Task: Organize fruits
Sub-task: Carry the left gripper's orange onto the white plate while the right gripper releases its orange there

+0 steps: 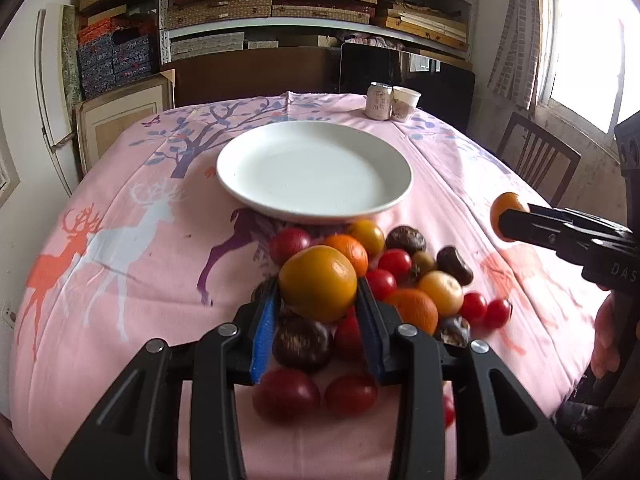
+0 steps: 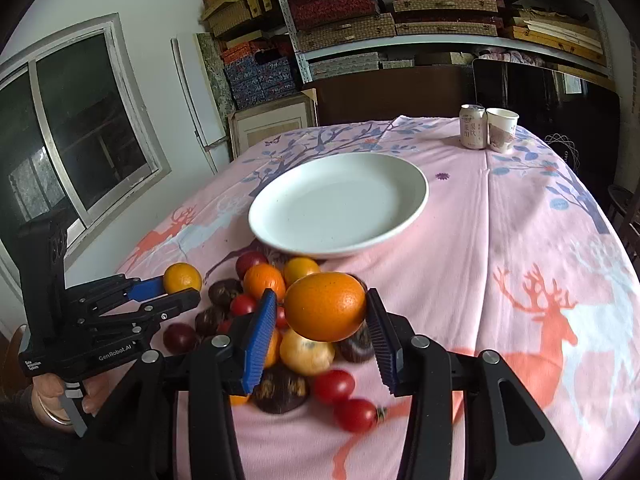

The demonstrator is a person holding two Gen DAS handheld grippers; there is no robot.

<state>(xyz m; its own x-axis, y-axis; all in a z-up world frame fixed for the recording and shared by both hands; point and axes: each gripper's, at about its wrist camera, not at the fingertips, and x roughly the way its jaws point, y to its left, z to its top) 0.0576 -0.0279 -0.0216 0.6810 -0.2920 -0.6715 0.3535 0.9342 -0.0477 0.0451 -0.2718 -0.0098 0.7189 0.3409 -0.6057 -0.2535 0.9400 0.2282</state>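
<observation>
A yellow-orange citrus fruit [image 1: 318, 276] hangs above the fruit pile, with my left gripper [image 1: 318, 288] shut on it between its blue pads. My right gripper [image 2: 322, 300] is shut on a deeper orange fruit [image 2: 326, 314], also lifted off the cloth. Each gripper shows in the other's view: the right gripper [image 1: 505, 220] at the right edge, the left gripper [image 2: 180, 288] at the lower left. Below them lies the pile [image 1: 400, 276] of cherry tomatoes, small oranges and dark brown round pieces. Just beyond the pile [image 2: 280, 344] stands an empty white plate [image 1: 314, 172] [image 2: 338, 204].
A pink deer-print cloth [image 1: 132, 264] covers the round table. A drink can [image 1: 379, 101] and a paper cup [image 1: 405, 103] stand at the far edge. A wooden chair [image 1: 536, 156] is at the right. Shelves of boxes fill the back wall. A hand [image 2: 48, 400] grips the left tool.
</observation>
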